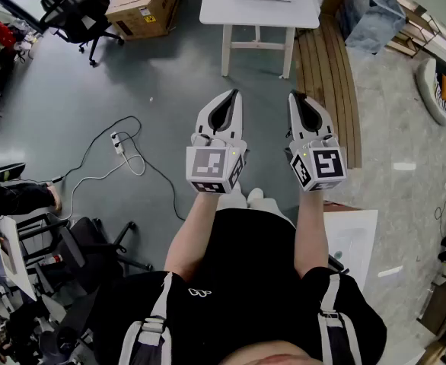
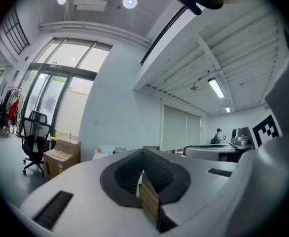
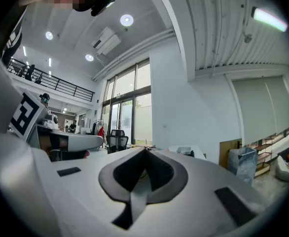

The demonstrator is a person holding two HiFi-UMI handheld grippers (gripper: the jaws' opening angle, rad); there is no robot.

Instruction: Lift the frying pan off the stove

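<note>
White jaws on our left gripper (image 1: 234, 96) and right gripper (image 1: 294, 97) are both clenched on nothing. No frying pan or stove anywhere past the fingertips, just a table (image 1: 215, 10). If we arrive with them clamped, we'd probably knock the pan instead of grabbing it.

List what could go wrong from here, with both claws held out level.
Both the left claw and the right claw are shut and empty; unless opened, they would only knock a handle.
No frying pan or stove shows in any view, so walking seems needed, and the power strip with its cables on the floor could trip the person.
The white table stands ahead; outstretched claws might bump it.
</note>
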